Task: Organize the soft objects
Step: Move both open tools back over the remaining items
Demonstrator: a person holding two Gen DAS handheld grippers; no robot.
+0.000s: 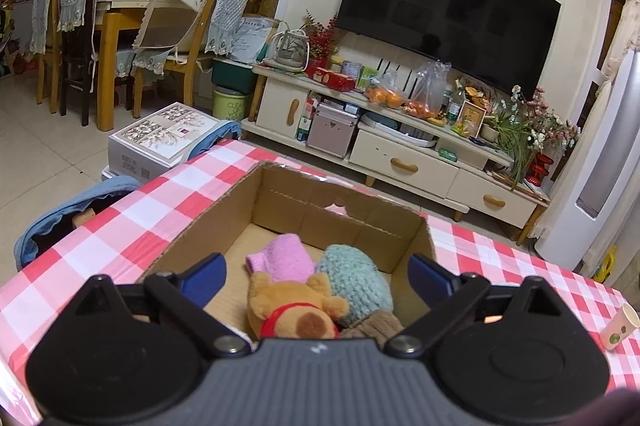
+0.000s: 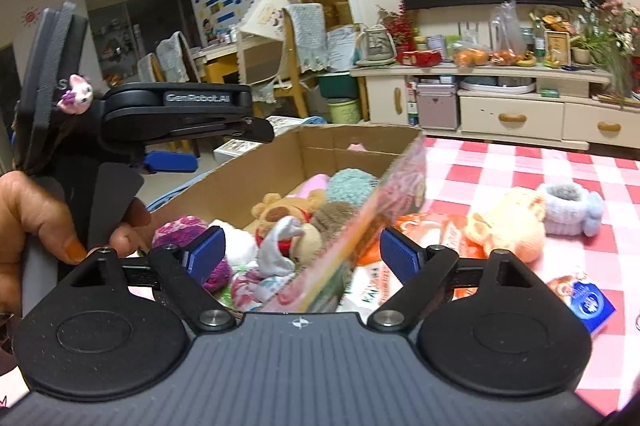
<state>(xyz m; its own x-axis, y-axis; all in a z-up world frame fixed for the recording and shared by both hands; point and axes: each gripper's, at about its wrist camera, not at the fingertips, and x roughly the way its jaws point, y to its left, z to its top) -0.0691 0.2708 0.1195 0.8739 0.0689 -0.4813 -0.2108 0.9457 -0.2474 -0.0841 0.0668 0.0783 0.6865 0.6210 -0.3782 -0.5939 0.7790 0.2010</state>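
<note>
A cardboard box (image 1: 304, 214) stands on the red-checked table. In it lie a brown bear plush (image 1: 296, 310), a pink knit piece (image 1: 286, 256) and a teal knit piece (image 1: 356, 278). My left gripper (image 1: 318, 272) is open and empty above the box; it also shows in the right wrist view (image 2: 172, 162). My right gripper (image 2: 302, 252) is open over the box's near end, above the bear (image 2: 286, 212), a purple yarn ball (image 2: 182, 228) and a patterned cloth (image 2: 256, 282). A cream plush (image 2: 512, 224) and a light blue knit cuff (image 2: 568, 208) lie on the table to the right.
A paper cup (image 1: 622, 326) stands at the table's right edge. Snack packets (image 2: 432, 226) and a blue packet (image 2: 592, 304) lie beside the box. A blurred colourful sheet (image 2: 360, 222) leans along the box's right wall. A TV stand (image 1: 400, 146) is behind the table.
</note>
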